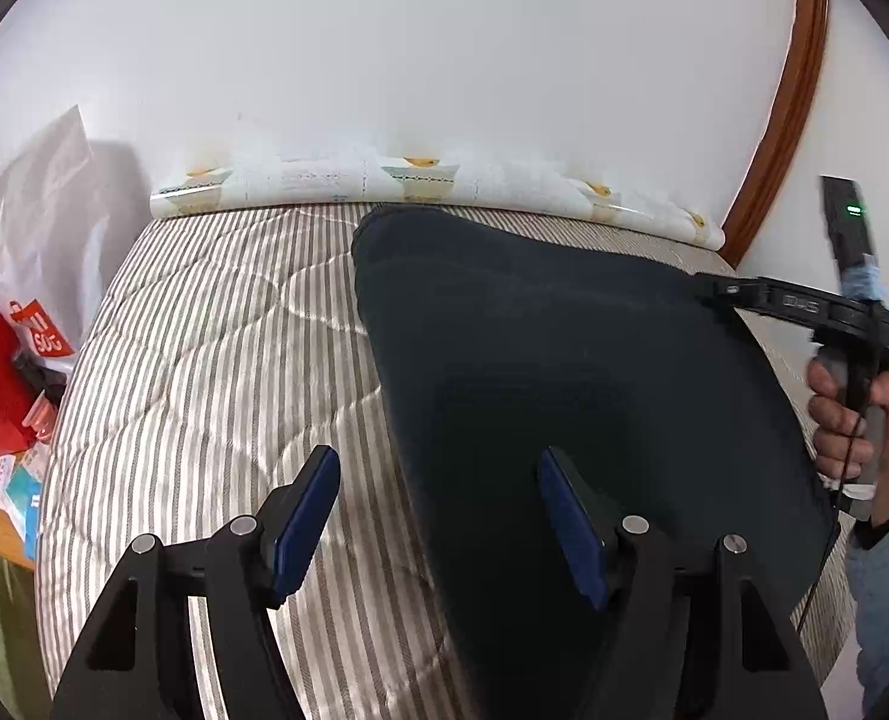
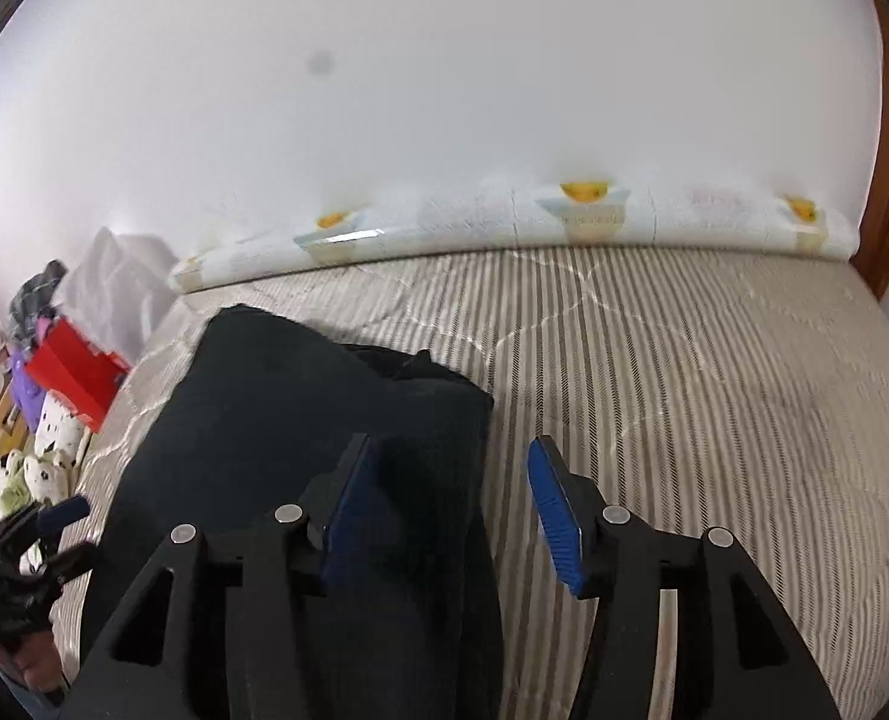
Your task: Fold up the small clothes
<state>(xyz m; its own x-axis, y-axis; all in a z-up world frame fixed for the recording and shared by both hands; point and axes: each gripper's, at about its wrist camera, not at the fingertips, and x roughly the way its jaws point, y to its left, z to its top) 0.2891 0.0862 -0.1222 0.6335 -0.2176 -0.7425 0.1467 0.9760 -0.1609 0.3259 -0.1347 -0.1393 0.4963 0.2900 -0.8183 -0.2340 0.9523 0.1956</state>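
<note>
Your left gripper (image 1: 438,516) stood spread, its blue pads (image 1: 303,525) apart with nothing between them, one finger over the striped mattress (image 1: 204,360) and the other over the dark garment (image 1: 564,390). The garment lay flat on the mattress, folded into a long shape, its far end near the patterned roll (image 1: 420,177) that ran along the white wall (image 1: 444,48).

Your right gripper (image 2: 444,507) was also spread; its pads (image 2: 555,513) pinched nothing. Its left finger hung over the garment's (image 2: 300,402) right edge, the right finger over bare mattress (image 2: 684,372). From the left wrist view your right hand (image 1: 852,414) held its tool at the garment's right side, just beside the cloth, with a blue sleeve (image 1: 888,576) below it.

The garment's far end showed a bunched fold near the middle of the bed. A red box (image 2: 75,369) and spotted soft things (image 2: 54,438) sat off the bed's left side. A wooden frame (image 1: 786,120) curved up the wall at right.
</note>
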